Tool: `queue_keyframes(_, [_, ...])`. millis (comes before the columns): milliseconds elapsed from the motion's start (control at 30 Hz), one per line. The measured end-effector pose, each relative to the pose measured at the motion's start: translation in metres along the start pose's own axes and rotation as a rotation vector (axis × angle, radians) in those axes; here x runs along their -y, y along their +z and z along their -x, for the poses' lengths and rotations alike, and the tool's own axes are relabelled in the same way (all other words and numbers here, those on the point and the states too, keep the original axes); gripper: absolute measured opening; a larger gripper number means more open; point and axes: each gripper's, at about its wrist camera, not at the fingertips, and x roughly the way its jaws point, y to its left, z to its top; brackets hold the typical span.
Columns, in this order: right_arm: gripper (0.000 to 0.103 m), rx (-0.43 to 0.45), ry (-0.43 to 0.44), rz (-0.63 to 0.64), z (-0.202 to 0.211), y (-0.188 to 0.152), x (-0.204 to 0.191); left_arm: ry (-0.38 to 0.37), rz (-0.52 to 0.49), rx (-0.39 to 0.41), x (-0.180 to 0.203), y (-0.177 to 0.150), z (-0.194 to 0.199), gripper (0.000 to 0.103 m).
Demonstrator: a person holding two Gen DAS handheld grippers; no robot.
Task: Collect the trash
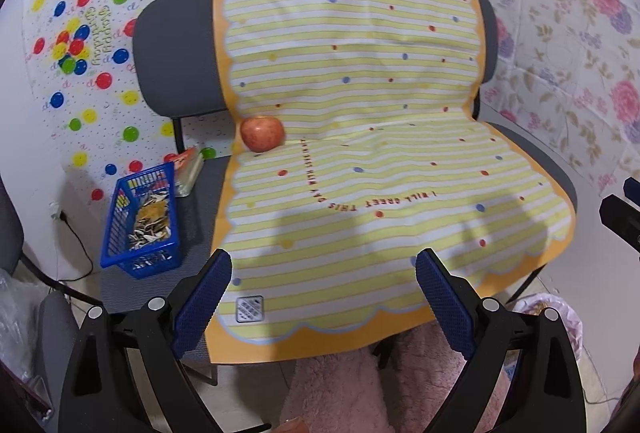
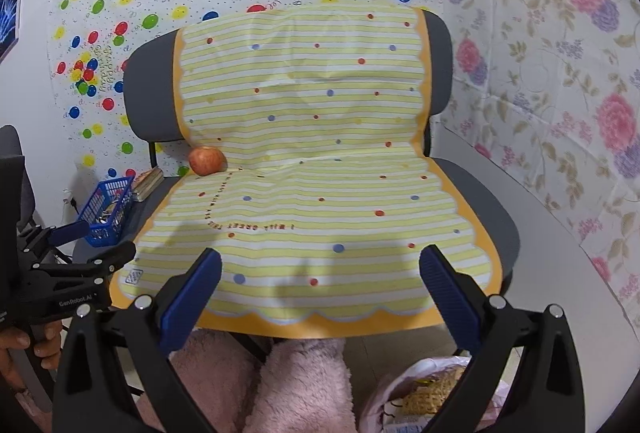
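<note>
A blue plastic basket holding seed shells and scraps sits on the left side of a grey chair seat, also seen as the blue basket in the right wrist view. A pink plastic bag with scraps inside lies on the floor at lower right, and its rim shows in the left wrist view. My left gripper hangs open over the front of the cloth, holding nothing. My right gripper is open too, above the cloth's front edge. The left gripper appears at the left, held by a hand.
A yellow striped cloth drapes over the chair's back and seat. A red apple rests on it where back meets seat. A book-like packet lies behind the basket. Pink fluffy fabric is below. A second chair stands at left.
</note>
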Motion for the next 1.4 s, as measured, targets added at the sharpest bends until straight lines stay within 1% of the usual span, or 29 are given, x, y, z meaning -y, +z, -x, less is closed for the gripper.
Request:
queue_keyframes(167, [0.097, -0.012, 0.023, 0.011, -0.012, 0.003, -0.010, 0.007, 0.016, -0.001, -0.007, 0.002, -0.001, 0.092])
queue_keyframes(333, [0.097, -0.029, 0.026, 0.012, -0.019, 0.004, -0.012, 0.010, 0.029, -0.005, -0.010, 0.003, -0.003, 0.092])
queue_keyframes(1400, [0.097, -0.035, 0.026, 0.002, -0.018, -0.002, -0.010, 0.015, 0.029, -0.010, -0.011, 0.000, -0.003, 0.092])
